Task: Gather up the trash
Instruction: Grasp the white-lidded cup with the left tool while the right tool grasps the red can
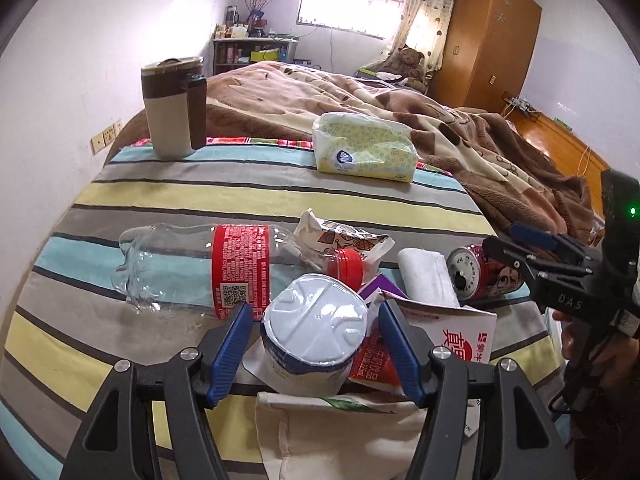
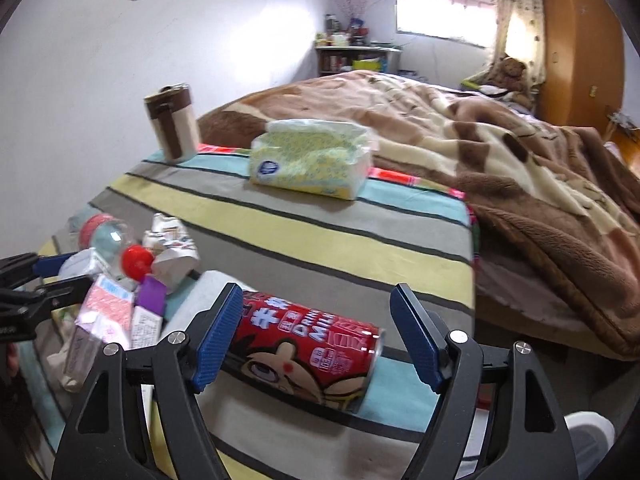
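Note:
My left gripper [image 1: 314, 314] is open around a white plastic cup with a blue band [image 1: 314, 330], lying with its base toward me; the pads stand apart from it. Behind it lie an empty clear bottle with a red label [image 1: 200, 264], a crumpled wrapper [image 1: 344, 240], a red and white carton [image 1: 460, 328] and a folded white tissue [image 1: 426, 276]. My right gripper [image 2: 316, 332] is open around a red cartoon milk can [image 2: 308, 354] lying on its side; it also shows in the left wrist view [image 1: 480, 276]. A cloth bag [image 1: 336, 432] lies under my left gripper.
The trash lies on a striped cloth [image 1: 200, 192] on a table. A brown and beige mug [image 1: 174, 108] and a yellow tissue pack [image 1: 364, 148] stand at the far edge. A bed with a brown blanket [image 1: 360, 92] lies beyond, a wooden wardrobe [image 1: 488, 40] at the back right.

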A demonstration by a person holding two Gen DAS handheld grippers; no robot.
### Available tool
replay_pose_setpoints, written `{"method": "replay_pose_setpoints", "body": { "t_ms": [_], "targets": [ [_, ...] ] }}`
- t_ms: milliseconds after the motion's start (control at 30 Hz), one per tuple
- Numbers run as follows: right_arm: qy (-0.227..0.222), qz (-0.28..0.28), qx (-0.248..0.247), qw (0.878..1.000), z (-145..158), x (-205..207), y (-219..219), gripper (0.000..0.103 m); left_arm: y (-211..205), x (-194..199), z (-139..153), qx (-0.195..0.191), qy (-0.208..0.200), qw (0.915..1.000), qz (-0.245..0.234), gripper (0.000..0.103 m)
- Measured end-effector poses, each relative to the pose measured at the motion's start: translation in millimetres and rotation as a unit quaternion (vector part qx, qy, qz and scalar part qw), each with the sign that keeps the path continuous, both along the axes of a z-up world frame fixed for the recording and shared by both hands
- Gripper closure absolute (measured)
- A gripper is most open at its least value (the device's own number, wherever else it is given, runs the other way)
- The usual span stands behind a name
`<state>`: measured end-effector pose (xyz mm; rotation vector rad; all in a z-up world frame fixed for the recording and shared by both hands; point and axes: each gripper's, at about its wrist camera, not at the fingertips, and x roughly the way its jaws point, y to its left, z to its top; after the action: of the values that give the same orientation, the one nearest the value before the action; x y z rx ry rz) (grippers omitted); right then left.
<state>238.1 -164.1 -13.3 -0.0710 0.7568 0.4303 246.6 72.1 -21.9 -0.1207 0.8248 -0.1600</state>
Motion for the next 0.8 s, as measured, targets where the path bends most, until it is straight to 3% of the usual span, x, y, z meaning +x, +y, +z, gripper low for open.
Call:
{"method": "replay_pose_setpoints", "body": {
  "t_ms": [333, 500, 633, 800],
  "targets": [
    [0.022, 0.078, -0.074, 0.994, -7, -25, 17, 0.026, 4, 3, -2, 0.001, 0.004, 1.0, 0.006, 0.038],
    [0.035, 0.057, -0.074, 0.995, -11, -25, 18, 0.026, 8, 3, -3, -0.001, 0.006, 1.0, 0.007, 0.038],
    [0.062, 0.041, -0.045, 0.996, -18, -20, 14, 0.026, 12, 3, -6, 0.018, 0.013, 0.9992, 0.033, 0.038],
    [0.058, 0.035, -0.038, 0.997, -19, -20, 15, 0.026, 13, 8, -8, 0.013, 0.015, 0.9992, 0.034, 0.038]
  ]
}}
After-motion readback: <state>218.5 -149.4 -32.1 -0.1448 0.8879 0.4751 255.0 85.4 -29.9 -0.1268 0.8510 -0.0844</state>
